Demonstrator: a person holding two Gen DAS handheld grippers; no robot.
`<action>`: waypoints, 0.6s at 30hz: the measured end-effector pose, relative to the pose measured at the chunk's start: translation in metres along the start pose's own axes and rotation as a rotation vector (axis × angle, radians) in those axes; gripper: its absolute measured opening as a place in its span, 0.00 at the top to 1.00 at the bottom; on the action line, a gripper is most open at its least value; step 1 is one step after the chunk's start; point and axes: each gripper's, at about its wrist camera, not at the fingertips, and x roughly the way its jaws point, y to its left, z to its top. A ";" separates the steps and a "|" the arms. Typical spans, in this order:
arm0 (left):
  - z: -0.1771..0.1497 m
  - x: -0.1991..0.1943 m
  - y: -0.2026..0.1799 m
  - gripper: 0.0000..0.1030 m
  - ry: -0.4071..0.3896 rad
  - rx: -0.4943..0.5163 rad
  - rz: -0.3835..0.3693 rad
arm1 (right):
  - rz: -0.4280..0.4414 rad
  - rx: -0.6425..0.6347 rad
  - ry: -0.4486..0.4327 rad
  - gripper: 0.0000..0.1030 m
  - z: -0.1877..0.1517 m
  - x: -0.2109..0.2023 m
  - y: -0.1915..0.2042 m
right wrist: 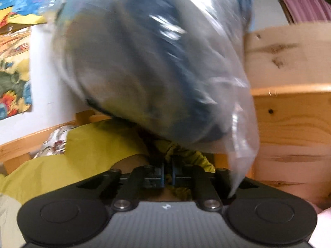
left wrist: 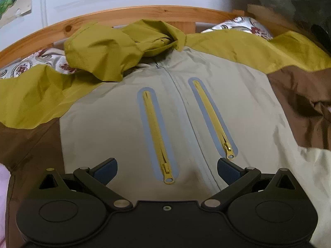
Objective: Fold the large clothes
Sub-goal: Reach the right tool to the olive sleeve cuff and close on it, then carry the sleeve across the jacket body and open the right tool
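Spread wide and empty, the left gripper hovers over the jacket, laid front-up on the bed. Beside the jacket's olive sleeve, the right gripper pinches nearly closed; what it grips, I cannot tell. Best flatten the hood before folding sleeves inward.

A wooden bed frame curves along the far side, with a floral pillow at far left. A clear plastic bag hangs near posters.
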 end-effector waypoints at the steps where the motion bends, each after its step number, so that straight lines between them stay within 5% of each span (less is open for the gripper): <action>1: 0.000 -0.001 0.003 0.01 -0.004 -0.013 0.002 | 0.012 -0.025 -0.007 0.94 0.001 -0.008 0.005; 10: -0.001 -0.017 0.037 0.01 -0.042 -0.144 0.041 | 0.341 -0.290 -0.108 0.95 0.012 -0.119 0.078; 15: -0.002 -0.035 0.064 0.01 -0.082 -0.195 0.091 | 0.521 -0.290 -0.185 0.95 0.054 -0.165 0.119; 18: -0.005 -0.053 0.086 0.01 -0.103 -0.243 0.132 | 0.669 -0.248 -0.153 0.95 0.070 -0.182 0.141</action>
